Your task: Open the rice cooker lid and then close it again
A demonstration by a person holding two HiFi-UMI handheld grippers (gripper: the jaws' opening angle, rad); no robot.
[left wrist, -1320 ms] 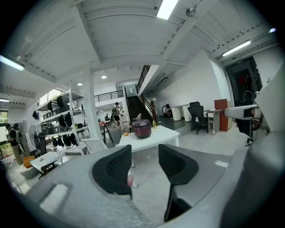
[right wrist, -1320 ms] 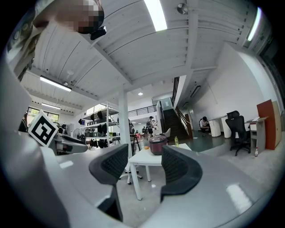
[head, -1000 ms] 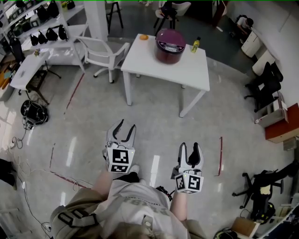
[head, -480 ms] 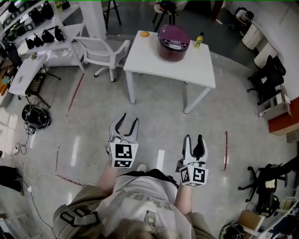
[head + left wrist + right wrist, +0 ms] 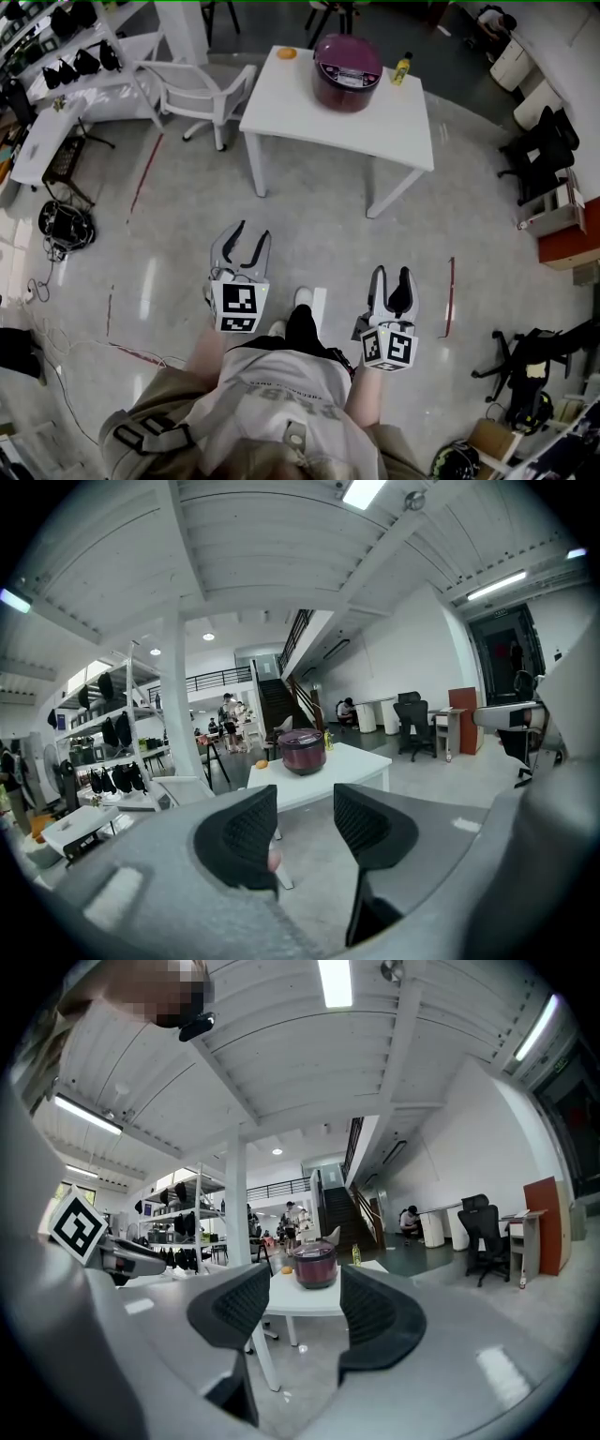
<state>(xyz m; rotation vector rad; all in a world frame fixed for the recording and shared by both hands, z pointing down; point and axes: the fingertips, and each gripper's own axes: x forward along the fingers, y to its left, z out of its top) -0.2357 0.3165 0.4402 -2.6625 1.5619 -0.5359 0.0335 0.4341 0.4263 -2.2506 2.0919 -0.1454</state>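
A maroon rice cooker (image 5: 346,71) with its lid down stands on a white table (image 5: 309,117) well ahead of me. It also shows small in the left gripper view as the rice cooker (image 5: 302,751) and in the right gripper view as the rice cooker (image 5: 315,1265). My left gripper (image 5: 241,246) is held over the floor, open and empty. My right gripper (image 5: 392,282) is beside it at the right, also open and empty. Both are far short of the table.
An orange (image 5: 287,53) and a yellow bottle (image 5: 400,68) lie on the table by the cooker. A white chair (image 5: 192,94) stands left of the table, shelves (image 5: 66,66) further left. Black office chairs (image 5: 534,155) are at the right. Red tape lines (image 5: 448,296) mark the floor.
I have walked toward the table: the table and cooker are nearer and larger in the head view. Both grippers keep the same opening and stay side by side.
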